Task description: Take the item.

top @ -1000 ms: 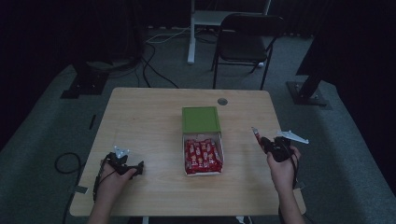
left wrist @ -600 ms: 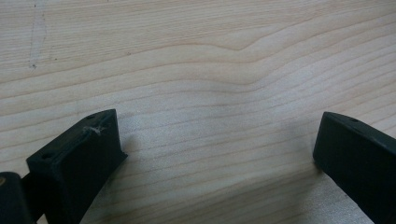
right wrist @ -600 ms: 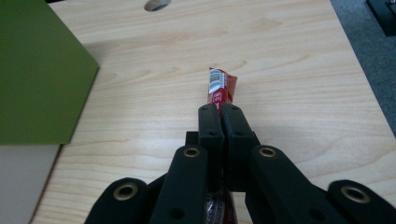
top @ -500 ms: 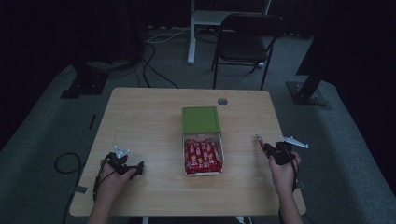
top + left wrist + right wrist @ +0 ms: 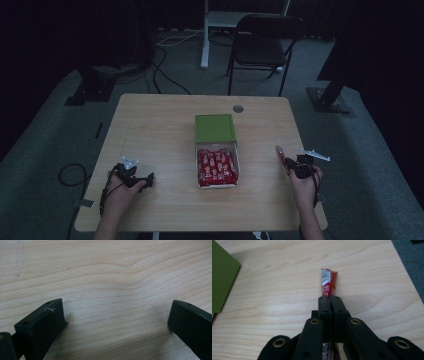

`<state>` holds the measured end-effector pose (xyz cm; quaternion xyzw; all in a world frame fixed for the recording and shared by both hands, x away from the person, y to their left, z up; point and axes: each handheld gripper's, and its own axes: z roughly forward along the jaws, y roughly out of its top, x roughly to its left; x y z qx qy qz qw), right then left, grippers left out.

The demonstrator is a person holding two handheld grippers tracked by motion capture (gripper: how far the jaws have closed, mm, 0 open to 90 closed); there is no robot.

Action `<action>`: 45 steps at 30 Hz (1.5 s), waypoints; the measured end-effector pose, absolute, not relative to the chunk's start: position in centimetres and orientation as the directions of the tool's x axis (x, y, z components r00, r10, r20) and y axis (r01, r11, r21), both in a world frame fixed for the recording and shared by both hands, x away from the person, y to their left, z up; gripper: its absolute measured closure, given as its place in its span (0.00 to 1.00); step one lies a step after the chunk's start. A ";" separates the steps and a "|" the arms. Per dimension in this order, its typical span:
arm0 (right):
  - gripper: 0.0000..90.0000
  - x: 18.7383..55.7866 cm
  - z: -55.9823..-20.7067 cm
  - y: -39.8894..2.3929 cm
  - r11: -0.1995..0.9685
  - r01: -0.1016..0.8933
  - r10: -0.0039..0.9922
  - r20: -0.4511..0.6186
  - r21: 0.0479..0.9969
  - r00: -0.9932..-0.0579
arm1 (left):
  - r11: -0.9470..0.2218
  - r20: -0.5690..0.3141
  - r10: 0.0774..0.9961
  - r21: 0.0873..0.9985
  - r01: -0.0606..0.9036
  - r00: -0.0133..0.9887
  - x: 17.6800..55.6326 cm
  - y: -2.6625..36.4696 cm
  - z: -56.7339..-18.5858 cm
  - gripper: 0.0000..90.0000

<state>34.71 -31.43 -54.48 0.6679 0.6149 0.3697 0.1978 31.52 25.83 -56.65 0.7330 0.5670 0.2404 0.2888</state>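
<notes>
— Between the right gripper's (image 5: 329, 298) black jaws sits a red snack packet (image 5: 328, 283); they are pressed together on its lower part, and the printed end sticks out ahead over the table (image 5: 274, 290). From the high view the same packet (image 5: 280, 152) hangs just above the wood at the right side, well apart from the box.

— How would you expect it to handle?

— Light, I'd judge, with a thin, glossy wrapper that crinkles and could slide if the squeeze slackens. It looks long and narrow, so a pinch across its flat faces near one end, as now, lets the rest dangle freely; a hold nearer the middle would swing less. The contents may be soft or brittle, I cannot tell which, so a gentle squeeze seems wiser than a hard one.

— And where do the others lie?

— More red packets (image 5: 217, 167) fill the white box (image 5: 236, 161) in the middle of the table, packed side by side. Its green lid (image 5: 215, 127) lies flat just behind it, touching the box's far edge.

— The other hand?

— The left gripper (image 5: 134, 176) rests low over the table near the front left edge. Its own view shows both jaws spread wide with bare wood grain between them and nothing held.

— Anything else?

— A small round grommet (image 5: 238, 108) sits in the tabletop beyond the lid, and a folding chair (image 5: 265, 37) stands on the floor behind.
</notes>
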 end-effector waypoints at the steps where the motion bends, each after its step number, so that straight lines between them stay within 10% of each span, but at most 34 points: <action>1: 0.98 34.7 -54.7 -31.5 -0.166 0.680 0.968 0.250 0.714 -0.027 | -0.190 0.025 0.970 0.696 0.692 0.242 31.5 25.8 -56.7 0.02; 19: 0.95 34.9 -55.6 -31.5 -0.146 0.705 0.975 0.223 0.693 -0.017 | -0.190 0.025 0.970 0.696 0.692 0.241 31.5 25.8 -56.7 0.02; 45: 0.63 34.4 -52.9 -29.5 -0.070 0.636 0.964 0.217 0.768 -0.156 | -0.190 0.025 0.970 0.696 0.692 0.241 31.5 25.8 -56.7 0.02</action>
